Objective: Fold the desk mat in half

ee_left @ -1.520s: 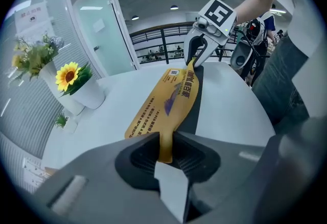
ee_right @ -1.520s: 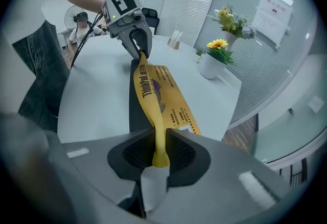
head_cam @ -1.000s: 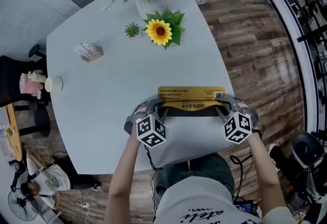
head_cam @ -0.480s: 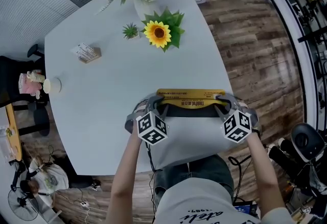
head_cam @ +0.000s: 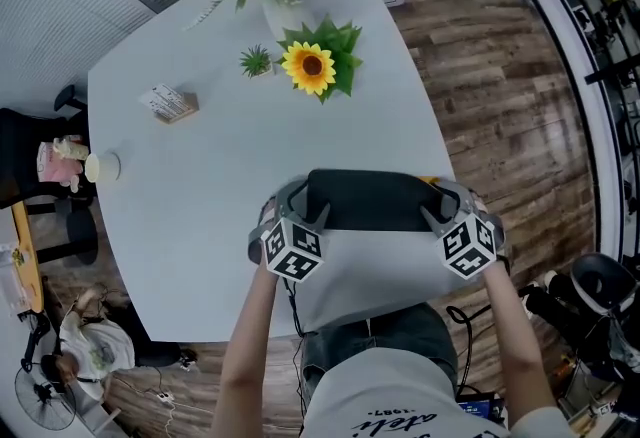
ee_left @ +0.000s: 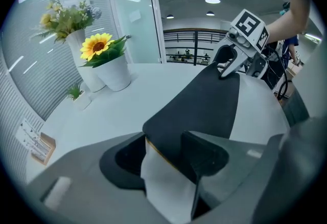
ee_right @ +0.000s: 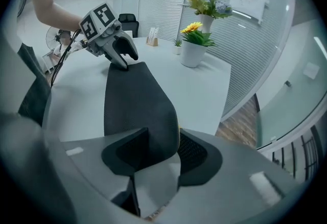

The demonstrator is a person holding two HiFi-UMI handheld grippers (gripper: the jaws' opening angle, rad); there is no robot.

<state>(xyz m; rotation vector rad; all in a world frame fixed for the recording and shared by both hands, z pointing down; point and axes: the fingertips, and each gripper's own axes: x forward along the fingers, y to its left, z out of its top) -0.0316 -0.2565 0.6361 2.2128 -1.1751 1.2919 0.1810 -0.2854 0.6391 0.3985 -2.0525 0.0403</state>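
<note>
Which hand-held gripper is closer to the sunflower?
Left. The left hand-held gripper is at the desk mat corner nearer the sunflower; the right hand-held gripper, jaws just opened around the mat, is at the farther corner.

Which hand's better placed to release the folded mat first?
Right, probably: jaws of the right gripper have just been opening around a desk mat corner. The left gripper straddles its corner too.
</note>
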